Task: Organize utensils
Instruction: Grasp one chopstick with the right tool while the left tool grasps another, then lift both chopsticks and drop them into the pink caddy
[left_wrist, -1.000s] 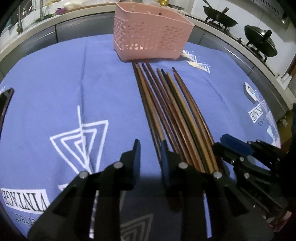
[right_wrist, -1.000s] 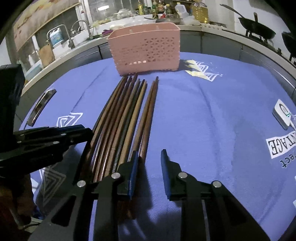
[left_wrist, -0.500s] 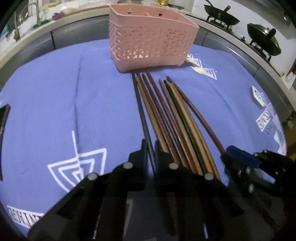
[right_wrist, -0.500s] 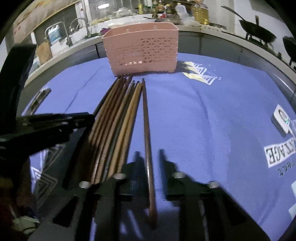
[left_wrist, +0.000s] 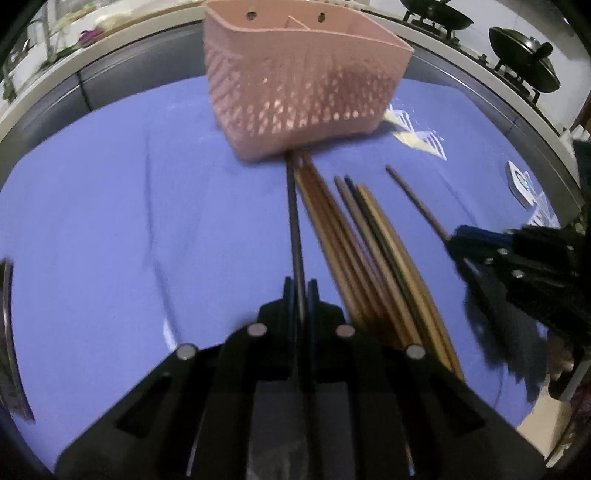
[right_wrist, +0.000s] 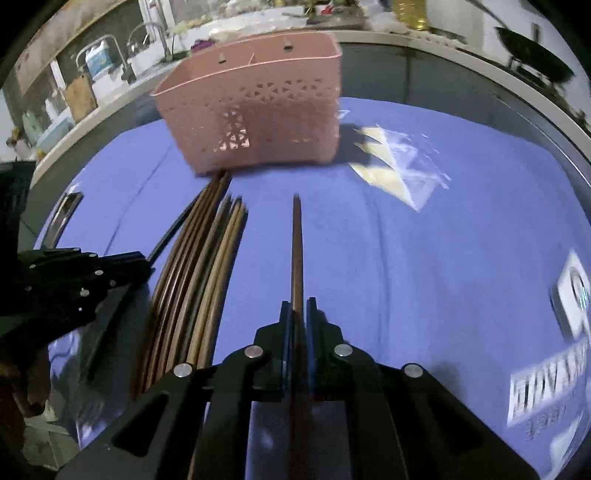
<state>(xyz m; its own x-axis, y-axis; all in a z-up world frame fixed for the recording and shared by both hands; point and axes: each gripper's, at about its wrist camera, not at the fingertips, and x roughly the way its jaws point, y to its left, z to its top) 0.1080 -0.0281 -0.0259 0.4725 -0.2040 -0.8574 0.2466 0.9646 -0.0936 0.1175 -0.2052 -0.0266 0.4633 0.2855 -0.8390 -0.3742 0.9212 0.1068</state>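
A pink perforated basket (left_wrist: 303, 92) (right_wrist: 258, 114) stands on the blue cloth at the far side. Several brown chopsticks (left_wrist: 369, 258) (right_wrist: 195, 280) lie side by side in front of it. My left gripper (left_wrist: 300, 291) is shut on a dark chopstick (left_wrist: 293, 221) that points toward the basket's foot. My right gripper (right_wrist: 296, 310) is shut on a brown chopstick (right_wrist: 296, 243), held clear of the bundle and aimed at the basket. Each gripper shows in the other's view, the right gripper (left_wrist: 491, 243) at the right edge, the left gripper (right_wrist: 92, 266) at the left edge.
The blue cloth (left_wrist: 110, 221) with white prints covers the worktop. A small white device (right_wrist: 570, 291) lies on it at the right. Woks (left_wrist: 524, 70) stand on a hob behind, and a sink with taps (right_wrist: 107, 55) is at the back left.
Both grippers went from open to shut, each on one chopstick. Each has carried its chopstick away from the bundle and closer to the basket.
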